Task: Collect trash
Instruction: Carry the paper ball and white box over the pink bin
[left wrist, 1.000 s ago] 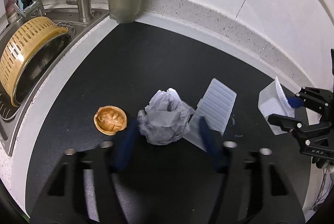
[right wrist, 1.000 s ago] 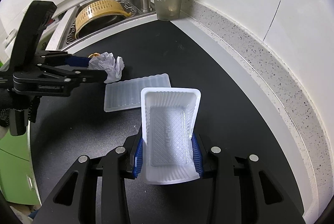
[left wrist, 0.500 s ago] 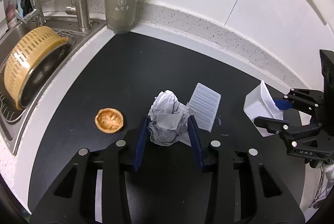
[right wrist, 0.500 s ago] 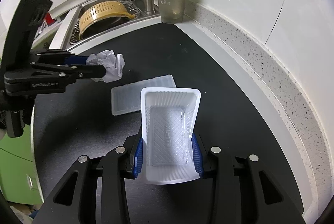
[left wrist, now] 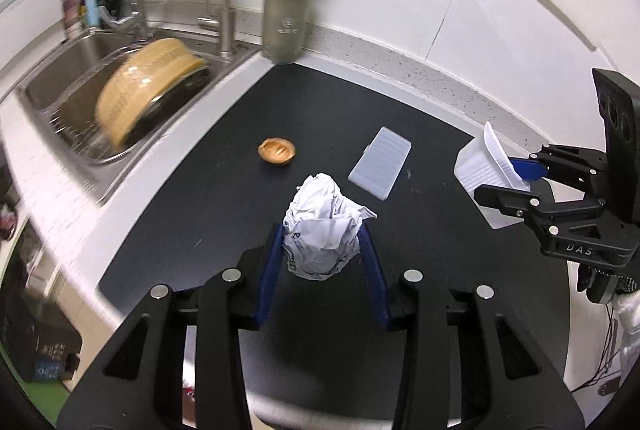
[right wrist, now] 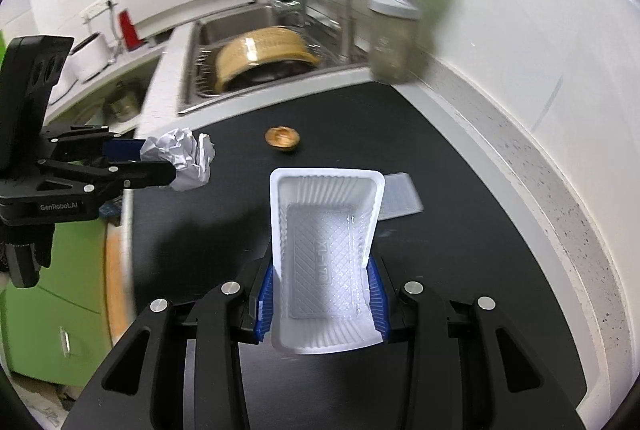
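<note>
Two tongs grip trash above the black table (left wrist: 328, 109): left tongs (left wrist: 322, 250) pinch the crumpled paper (left wrist: 322, 226), right tongs (right wrist: 322, 294) clamp the white tray (right wrist: 324, 250), both beyond the nutshell (left wrist: 277, 149)

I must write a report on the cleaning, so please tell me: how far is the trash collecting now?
Nothing shows as binned yet; no bin is in view. In hand: the left gripper is shut on the paper ball, the right gripper on the white tray, both off the counter. Left on the counter: the brown shell and the flat lid.
</note>
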`<state>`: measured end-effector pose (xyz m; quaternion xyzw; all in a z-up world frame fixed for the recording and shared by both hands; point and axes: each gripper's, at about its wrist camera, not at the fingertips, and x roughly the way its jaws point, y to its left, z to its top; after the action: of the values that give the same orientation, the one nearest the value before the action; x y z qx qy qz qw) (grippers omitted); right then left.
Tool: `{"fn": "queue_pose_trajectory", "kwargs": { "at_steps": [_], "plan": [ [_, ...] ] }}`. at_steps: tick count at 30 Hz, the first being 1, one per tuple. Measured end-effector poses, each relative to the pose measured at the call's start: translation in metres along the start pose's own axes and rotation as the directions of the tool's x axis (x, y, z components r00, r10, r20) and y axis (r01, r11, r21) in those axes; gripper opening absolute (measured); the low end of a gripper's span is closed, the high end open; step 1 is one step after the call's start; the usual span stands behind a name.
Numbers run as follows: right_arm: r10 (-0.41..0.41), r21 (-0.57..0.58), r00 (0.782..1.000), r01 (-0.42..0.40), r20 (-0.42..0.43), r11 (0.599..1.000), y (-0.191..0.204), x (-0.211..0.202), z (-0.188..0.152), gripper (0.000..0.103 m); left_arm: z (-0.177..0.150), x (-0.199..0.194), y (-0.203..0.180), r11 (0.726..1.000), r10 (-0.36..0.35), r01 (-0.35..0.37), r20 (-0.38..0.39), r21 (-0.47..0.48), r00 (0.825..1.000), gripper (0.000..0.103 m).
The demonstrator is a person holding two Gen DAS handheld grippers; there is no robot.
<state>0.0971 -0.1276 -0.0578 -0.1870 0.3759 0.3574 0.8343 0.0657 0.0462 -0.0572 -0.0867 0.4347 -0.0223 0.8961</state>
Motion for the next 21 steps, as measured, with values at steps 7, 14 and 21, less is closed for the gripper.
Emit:
{"fn": "queue_pose_trajectory", "kwargs": {
  "at_steps": [7, 14, 21],
  "plan": [
    [0.087, -0.053, 0.996, -0.085, 0.024, 0.995, 0.067, -0.014, -0.006, 0.038, -0.055, -0.068, 0.023, 0.996, 0.067, -0.065, 0.038, -0.059, 0.997, 0.039],
    [0.217, -0.157, 0.976, -0.213, 0.008, 0.964, 0.154, -0.004, -0.007, 0.038, -0.120, -0.120, 0.069, 0.972, 0.169, -0.157, 0.059, -0.173, 0.984, 0.039],
    [0.326, -0.270, 0.941, -0.337, -0.087, 0.902, 0.251, 0.037, -0.010, 0.038, -0.191, -0.144, 0.124, 0.922, 0.256, -0.236, 0.028, -0.307, 0.966, 0.039]
  ]
}}
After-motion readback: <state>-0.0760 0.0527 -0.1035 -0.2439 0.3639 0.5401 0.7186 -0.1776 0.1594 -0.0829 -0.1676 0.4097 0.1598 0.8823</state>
